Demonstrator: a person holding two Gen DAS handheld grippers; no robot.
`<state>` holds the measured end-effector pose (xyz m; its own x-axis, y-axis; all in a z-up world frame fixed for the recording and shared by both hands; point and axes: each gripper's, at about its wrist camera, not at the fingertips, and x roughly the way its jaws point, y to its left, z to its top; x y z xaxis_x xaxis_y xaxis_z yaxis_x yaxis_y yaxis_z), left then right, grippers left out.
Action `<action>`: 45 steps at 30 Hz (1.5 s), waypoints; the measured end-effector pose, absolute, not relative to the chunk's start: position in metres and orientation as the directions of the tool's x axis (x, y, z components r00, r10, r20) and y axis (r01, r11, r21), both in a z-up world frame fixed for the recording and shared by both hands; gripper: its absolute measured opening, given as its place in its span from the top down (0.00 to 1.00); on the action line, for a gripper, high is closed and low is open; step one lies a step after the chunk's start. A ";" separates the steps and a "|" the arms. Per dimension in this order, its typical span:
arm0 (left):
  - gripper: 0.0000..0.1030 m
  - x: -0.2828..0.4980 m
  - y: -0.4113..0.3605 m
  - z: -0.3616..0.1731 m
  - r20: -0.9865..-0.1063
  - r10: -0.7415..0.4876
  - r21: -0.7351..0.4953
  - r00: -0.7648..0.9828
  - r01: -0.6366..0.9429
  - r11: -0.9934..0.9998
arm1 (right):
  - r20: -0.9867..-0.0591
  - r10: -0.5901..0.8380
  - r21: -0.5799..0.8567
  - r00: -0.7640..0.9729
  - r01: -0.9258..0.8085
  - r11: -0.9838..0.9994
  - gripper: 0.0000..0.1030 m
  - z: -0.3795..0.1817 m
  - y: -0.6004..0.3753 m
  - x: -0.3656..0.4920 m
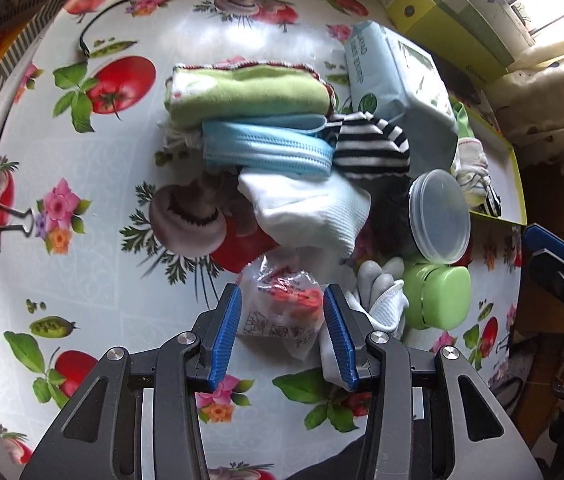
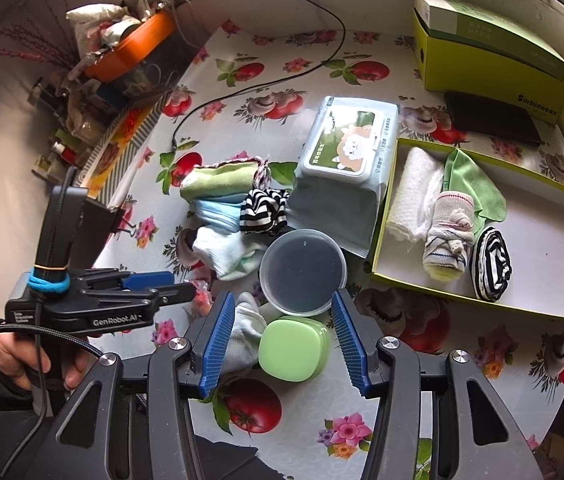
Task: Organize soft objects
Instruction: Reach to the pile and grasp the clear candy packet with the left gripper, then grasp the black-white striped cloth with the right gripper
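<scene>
My left gripper (image 1: 283, 290) points down at the table, open, with a clear plastic bag of red bits (image 1: 282, 308) between its blue pads. Beyond it lie a white sock (image 1: 309, 208), a folded blue cloth (image 1: 266, 148), a folded green towel (image 1: 242, 92) and a striped sock (image 1: 369, 148). My right gripper (image 2: 282, 298) is open over a green case (image 2: 293, 354) and a pale sock (image 2: 242, 336) that rests against its left pad. A yellow-rimmed box (image 2: 541, 216) at the right holds a white cloth (image 2: 409, 196), a green cloth (image 2: 469, 184), a rolled sock (image 2: 447, 236) and a striped roll (image 2: 491, 264).
A clear round container (image 2: 301, 272) stands by the green case. A wet-wipes pack (image 2: 345, 152) lies behind it. A green carton (image 2: 489, 40) and a black flat case (image 2: 493, 120) sit at the back right. A black cable (image 2: 266, 84) crosses the tablecloth. Clutter lines the left wall.
</scene>
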<state>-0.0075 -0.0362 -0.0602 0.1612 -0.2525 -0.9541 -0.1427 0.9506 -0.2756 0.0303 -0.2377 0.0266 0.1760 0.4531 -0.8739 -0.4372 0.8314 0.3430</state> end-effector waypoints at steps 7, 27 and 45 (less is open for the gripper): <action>0.51 -0.004 -0.048 -0.082 -0.960 -0.254 -0.268 0.117 -0.124 0.955 | -0.878 0.447 0.336 0.170 -0.444 0.830 0.52 0.026 -0.236 0.030; 0.73 -0.003 -0.031 -0.075 -0.950 -0.258 -0.285 0.176 -0.145 0.948 | -0.885 0.440 0.304 0.154 -0.524 0.796 0.52 0.025 -0.190 0.052; 0.73 0.007 0.023 -0.053 -0.946 -0.184 -0.253 0.266 -0.254 0.933 | -0.936 0.340 0.242 0.087 -0.542 0.805 0.82 -0.035 -0.134 0.104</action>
